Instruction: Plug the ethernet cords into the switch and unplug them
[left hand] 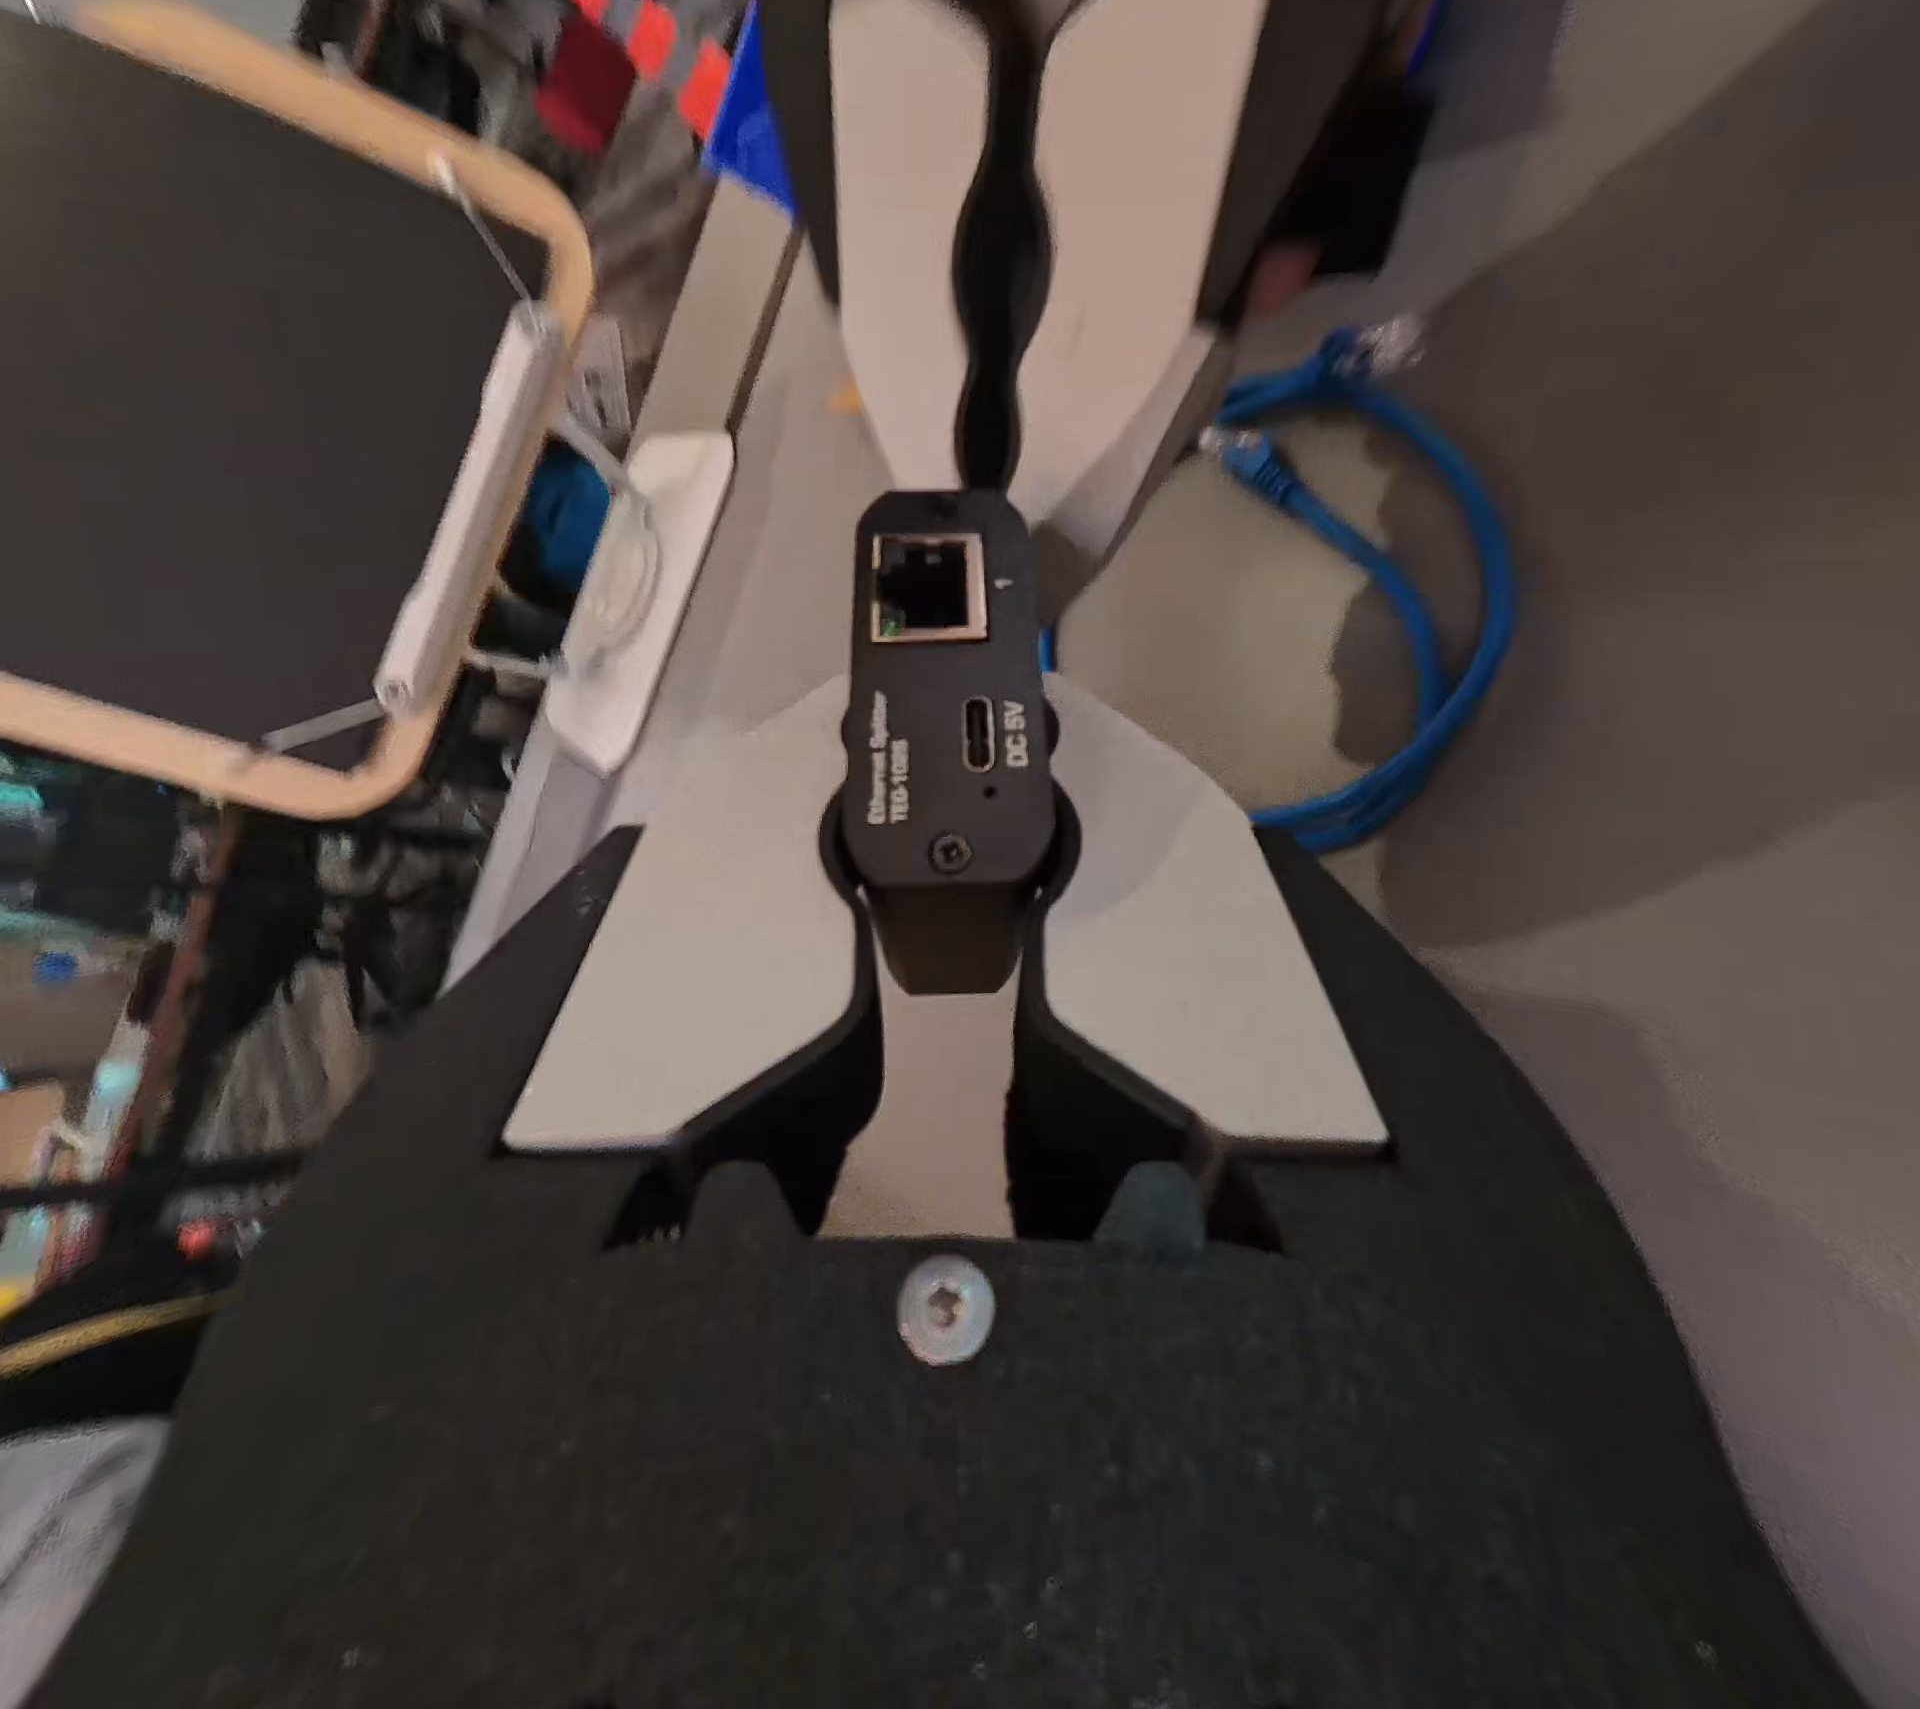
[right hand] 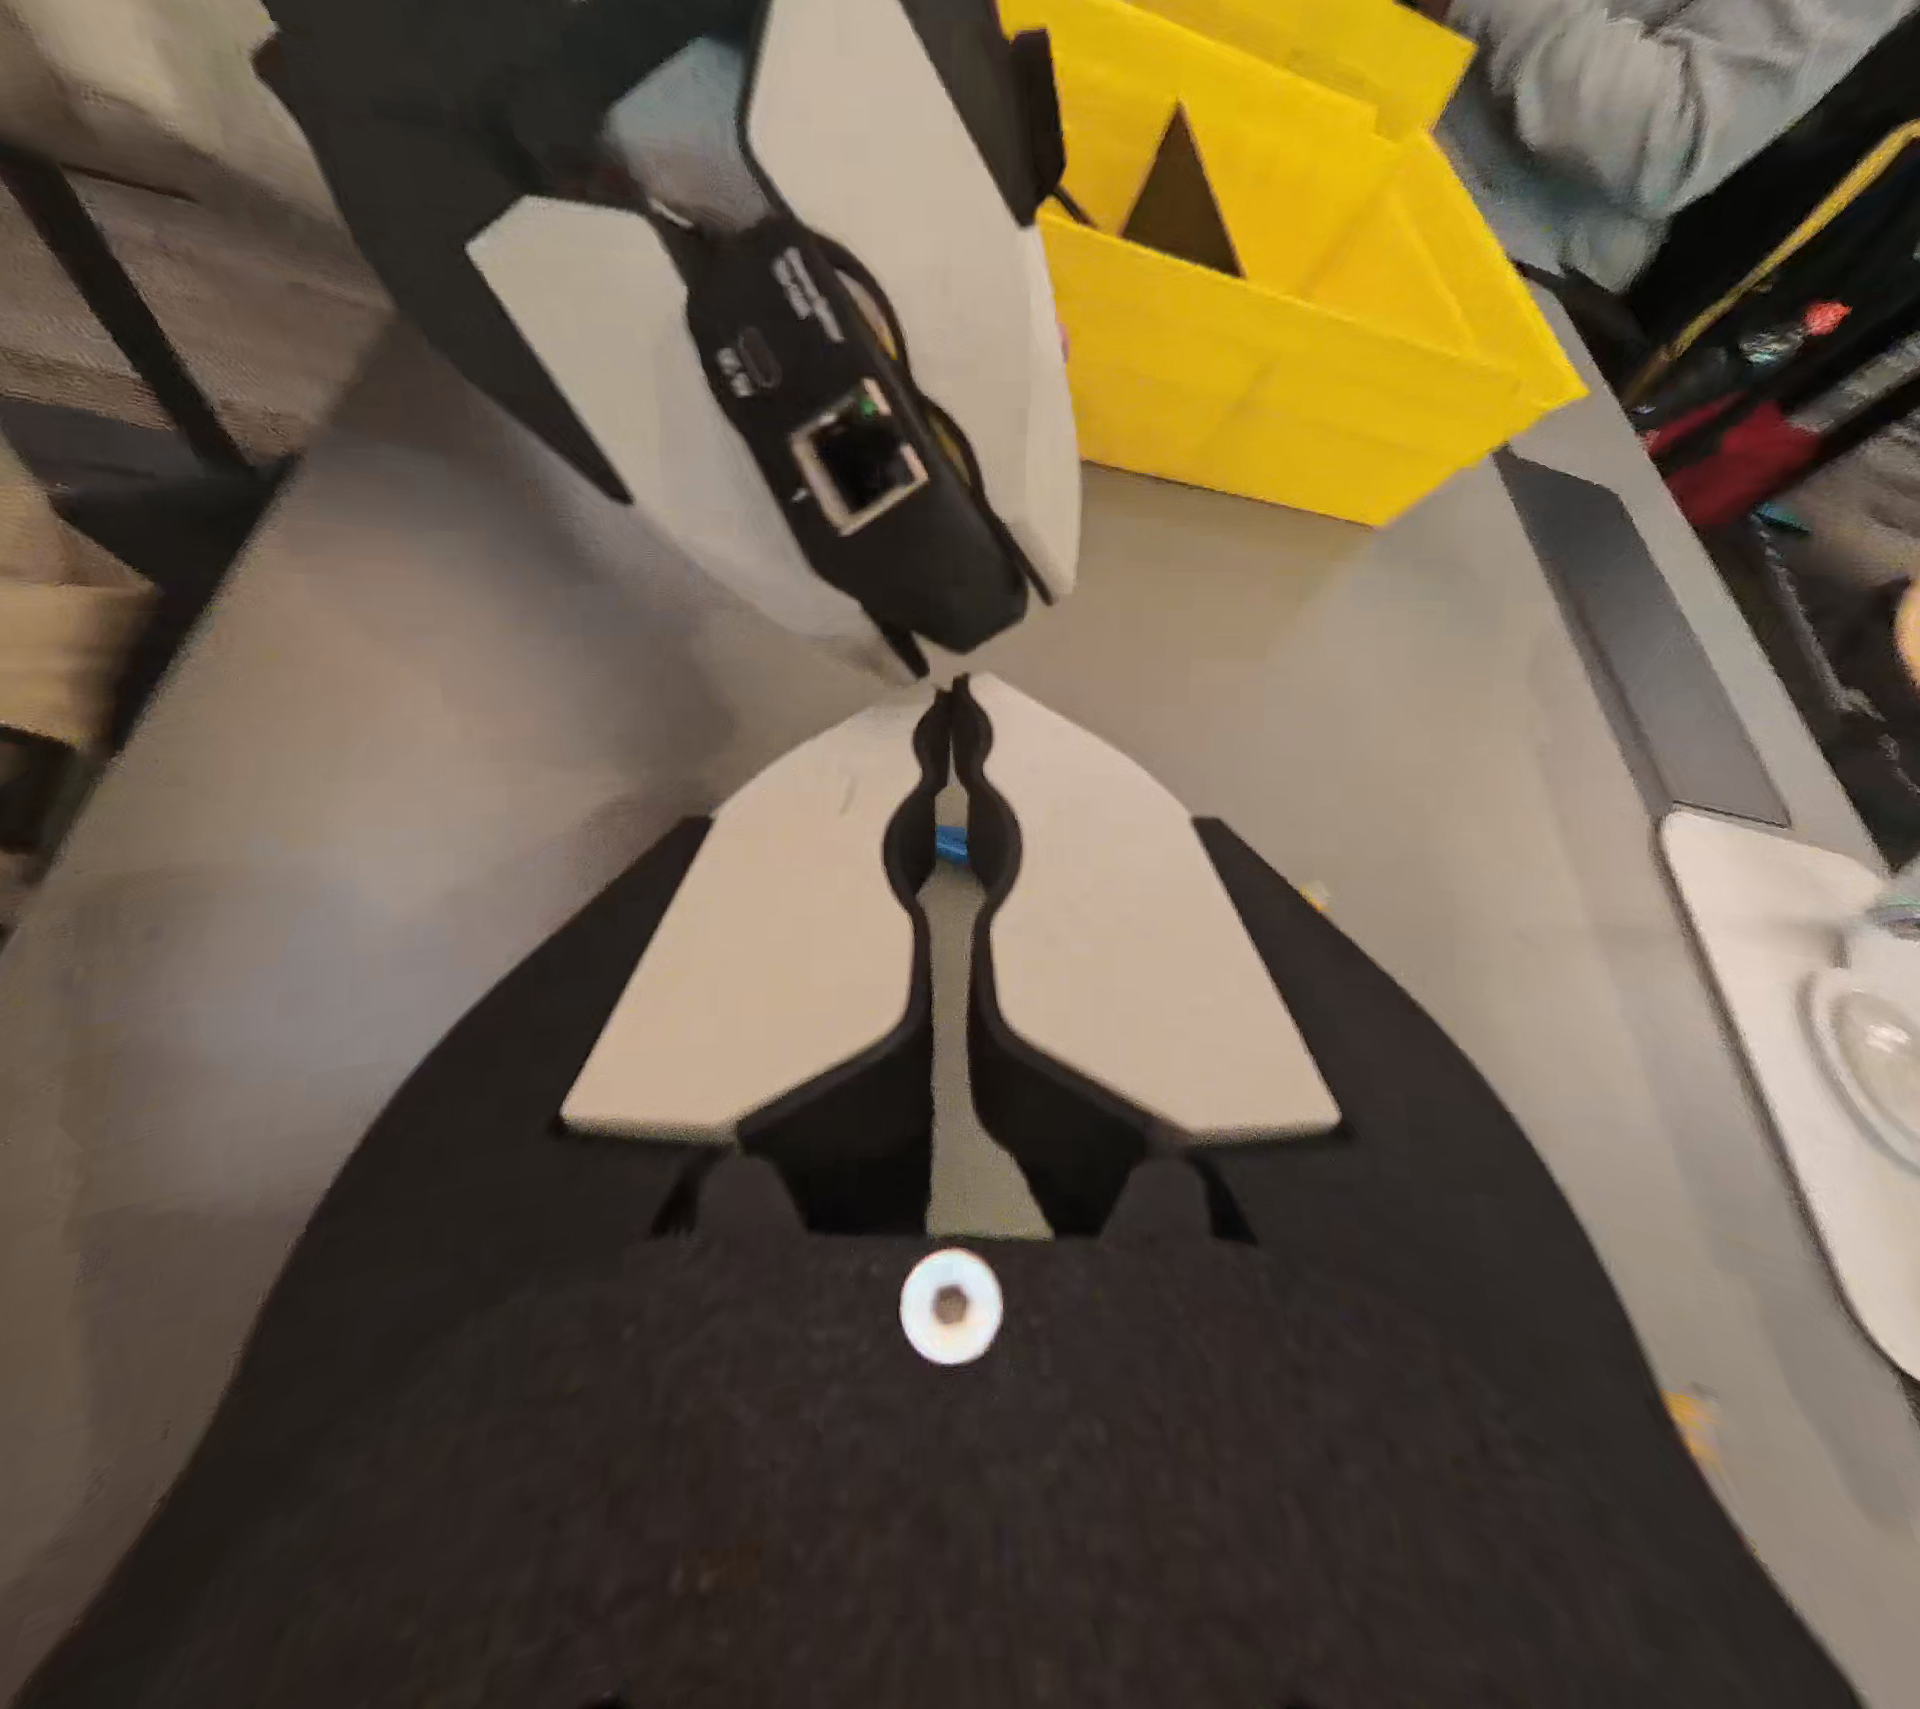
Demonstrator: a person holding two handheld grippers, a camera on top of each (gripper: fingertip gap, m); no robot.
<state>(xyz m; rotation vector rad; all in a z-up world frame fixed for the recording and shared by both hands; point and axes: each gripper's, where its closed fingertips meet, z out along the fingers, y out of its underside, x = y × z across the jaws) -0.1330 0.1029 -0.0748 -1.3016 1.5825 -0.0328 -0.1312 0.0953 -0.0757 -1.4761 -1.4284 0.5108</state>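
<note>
Up front, the left gripper (left hand: pixel 951 838) has its white-faced fingers clamped on a small black box-shaped ethernet switch (left hand: pixel 948 703), whose empty port faces the camera. Directly ahead of it, tip to tip, the right gripper (right hand: pixel 954 703) is pinched nearly closed; a bit of blue shows between its fingers, though what it is cannot be told. Off to the left gripper's right, a coiled blue ethernet cord (left hand: pixel 1423 610) lies on the grey tabletop (left hand: pixel 1662 620). Beyond the right gripper stands a yellow plastic bin (right hand: pixel 1278 371).
</note>
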